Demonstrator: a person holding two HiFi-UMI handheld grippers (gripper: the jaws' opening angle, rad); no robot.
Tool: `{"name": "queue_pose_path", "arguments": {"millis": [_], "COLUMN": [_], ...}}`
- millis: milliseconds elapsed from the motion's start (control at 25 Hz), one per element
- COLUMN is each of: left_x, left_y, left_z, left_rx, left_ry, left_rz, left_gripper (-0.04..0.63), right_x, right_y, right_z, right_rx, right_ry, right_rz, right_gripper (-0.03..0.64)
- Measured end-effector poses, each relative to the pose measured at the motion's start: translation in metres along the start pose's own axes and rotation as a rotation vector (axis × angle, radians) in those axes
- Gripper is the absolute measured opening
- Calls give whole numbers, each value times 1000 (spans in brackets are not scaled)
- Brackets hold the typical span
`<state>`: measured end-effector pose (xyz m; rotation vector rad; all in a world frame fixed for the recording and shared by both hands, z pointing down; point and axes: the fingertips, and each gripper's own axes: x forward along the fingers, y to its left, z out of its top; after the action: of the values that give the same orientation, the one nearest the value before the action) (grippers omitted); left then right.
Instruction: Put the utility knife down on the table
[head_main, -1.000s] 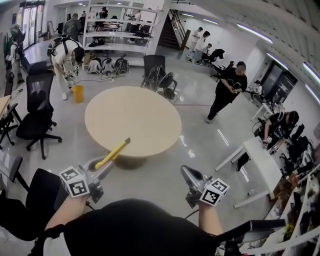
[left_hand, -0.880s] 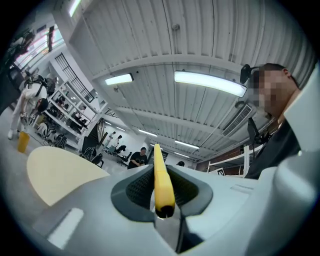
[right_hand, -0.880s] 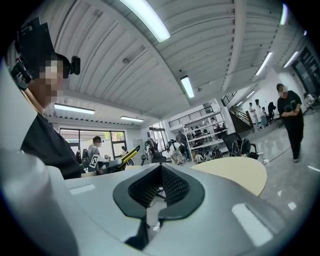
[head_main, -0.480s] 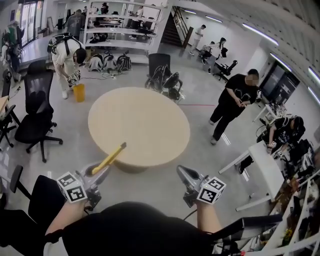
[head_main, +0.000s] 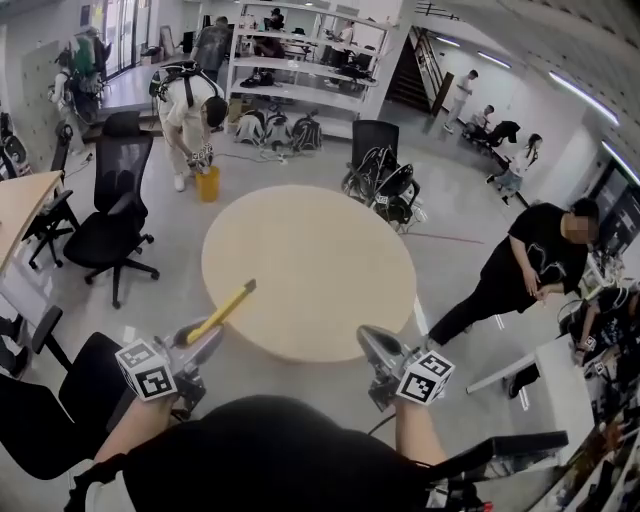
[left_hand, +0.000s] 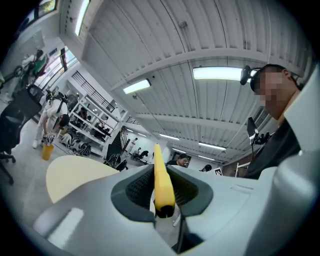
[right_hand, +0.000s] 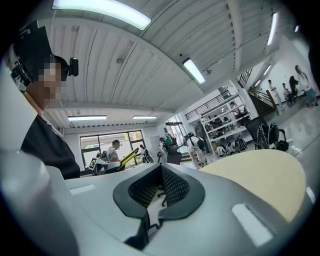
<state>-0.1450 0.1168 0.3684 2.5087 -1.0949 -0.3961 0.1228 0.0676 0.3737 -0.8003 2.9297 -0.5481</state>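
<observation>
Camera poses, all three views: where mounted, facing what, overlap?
Head view: on the person's head, steeply down at the round table; shows both forearms, left hand-held gripper holding the utility knife, right hand-held gripper.
Left gripper view: rides its hand-held gripper, along jaws clamped on the knife, toward the table; torso at right.
Right gripper view: rides its hand-held gripper, along empty jaws; torso at left.
Shared: all see the table; right view also shows the knife.

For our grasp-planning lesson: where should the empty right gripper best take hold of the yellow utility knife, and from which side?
Probably the free far half of the utility knife, which juts beyond the left gripper. The right gripper should come from its own side, jaws across the slim, straight body.
</observation>
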Motion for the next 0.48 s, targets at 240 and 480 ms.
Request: {"name": "queue_pose_path", "arguments": {"millis": [240, 480], "left_x": [79, 145], "left_y": [-14, -22], "left_z": [-11, -23], "left_rx": [15, 10], "left_ry": [-21, 6], "left_rz": [48, 56], "left_gripper": [67, 67], "right_x": [-15, -35], "right_y": [-78, -138], "right_z": [34, 44], "right_rx": [-18, 18], "right_ry": [-6, -8], "right_rz": [85, 101], "right_gripper": [14, 14]}}
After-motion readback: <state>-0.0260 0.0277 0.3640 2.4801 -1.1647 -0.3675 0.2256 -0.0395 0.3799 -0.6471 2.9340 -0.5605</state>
